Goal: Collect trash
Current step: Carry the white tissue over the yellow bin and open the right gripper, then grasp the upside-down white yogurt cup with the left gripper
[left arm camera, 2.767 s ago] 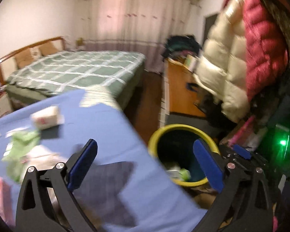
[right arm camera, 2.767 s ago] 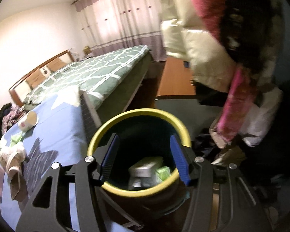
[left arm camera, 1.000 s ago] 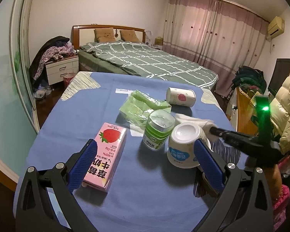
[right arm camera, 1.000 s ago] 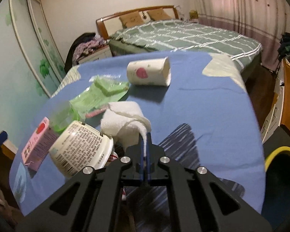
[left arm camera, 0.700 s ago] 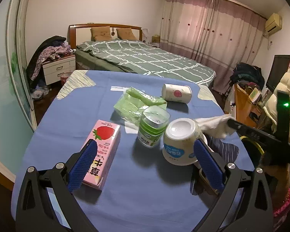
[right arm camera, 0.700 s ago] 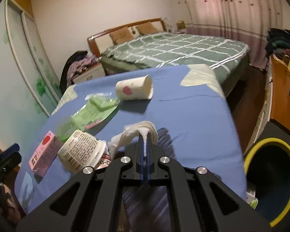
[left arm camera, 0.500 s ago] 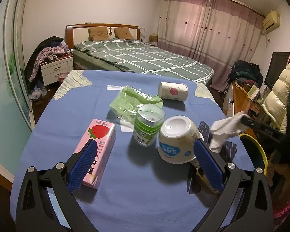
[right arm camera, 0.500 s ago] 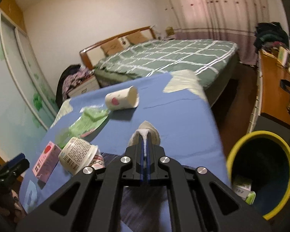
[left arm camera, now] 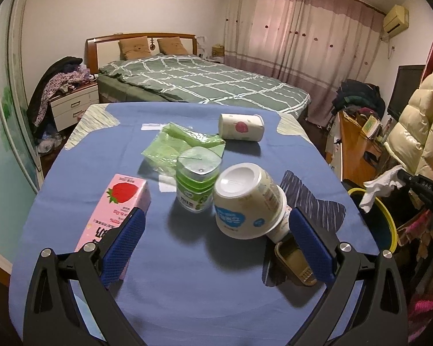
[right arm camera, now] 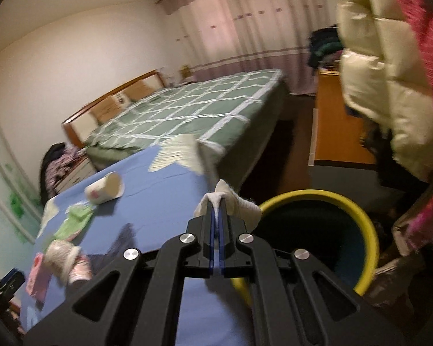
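My right gripper (right arm camera: 216, 206) is shut on a crumpled white tissue (right arm camera: 239, 203), which it holds in the air at the table's right edge beside the yellow-rimmed bin (right arm camera: 369, 230). From the left wrist view the tissue (left arm camera: 379, 186) hangs over the bin's rim (left arm camera: 388, 216), pinched by the right gripper (left arm camera: 401, 176). My left gripper (left arm camera: 215, 238) is open above the blue table (left arm camera: 187, 288). Between and ahead of its fingers lie a tipped white cup (left arm camera: 245, 201), a green-and-white bottle (left arm camera: 196, 184) and a pink strawberry milk carton (left arm camera: 115, 210).
A green wrapper (left arm camera: 173, 147) and a tipped paper cup (left arm camera: 241, 127) lie farther back on the table. A small olive object (left arm camera: 296, 262) sits by my left gripper's right finger. A bed (left arm camera: 205, 83) stands behind; coats (left arm camera: 415, 127) and a wooden desk (left arm camera: 358, 141) crowd the right.
My right gripper lifted the tissue off the table and carried it right to the bin. The left gripper came back from the bin to the table and drifted slightly; its jaws stayed open.
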The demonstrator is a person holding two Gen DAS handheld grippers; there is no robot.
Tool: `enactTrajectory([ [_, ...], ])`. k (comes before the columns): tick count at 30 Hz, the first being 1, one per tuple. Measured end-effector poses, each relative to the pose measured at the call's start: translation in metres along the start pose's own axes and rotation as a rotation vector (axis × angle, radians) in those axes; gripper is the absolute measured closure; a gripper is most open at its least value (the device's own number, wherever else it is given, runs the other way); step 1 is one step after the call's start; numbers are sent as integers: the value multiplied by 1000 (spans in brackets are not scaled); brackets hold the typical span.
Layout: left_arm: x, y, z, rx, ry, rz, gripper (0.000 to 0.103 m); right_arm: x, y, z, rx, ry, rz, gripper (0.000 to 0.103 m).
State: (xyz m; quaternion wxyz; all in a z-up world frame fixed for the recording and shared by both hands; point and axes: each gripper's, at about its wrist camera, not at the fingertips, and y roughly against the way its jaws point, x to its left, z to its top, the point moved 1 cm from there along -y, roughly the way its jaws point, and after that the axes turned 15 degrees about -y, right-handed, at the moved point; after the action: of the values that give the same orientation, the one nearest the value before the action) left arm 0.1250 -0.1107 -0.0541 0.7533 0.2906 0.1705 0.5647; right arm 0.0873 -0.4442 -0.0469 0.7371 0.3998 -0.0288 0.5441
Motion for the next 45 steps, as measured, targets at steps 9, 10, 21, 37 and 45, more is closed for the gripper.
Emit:
enactTrajectory([
  [9, -13, -10, 4, 18, -27, -19, 5, -39, -12, 5, -20, -60, -147, 101],
  [10, -14, -11, 4, 20, -30, -21, 5, -39, -14, 4, -19, -64, -159, 100],
  [21, -18, -22, 4, 42, -41, -36, 5, -44, -15, -1, -38, -85, -205, 73],
  [37, -19, -70, 7, 92, 1, -94, 5, 34, -27, -61, -19, 81, -58, 64],
  [45, -17, -88, 18, 71, 41, -114, 8, 43, -40, -74, 9, 115, -74, 64],
])
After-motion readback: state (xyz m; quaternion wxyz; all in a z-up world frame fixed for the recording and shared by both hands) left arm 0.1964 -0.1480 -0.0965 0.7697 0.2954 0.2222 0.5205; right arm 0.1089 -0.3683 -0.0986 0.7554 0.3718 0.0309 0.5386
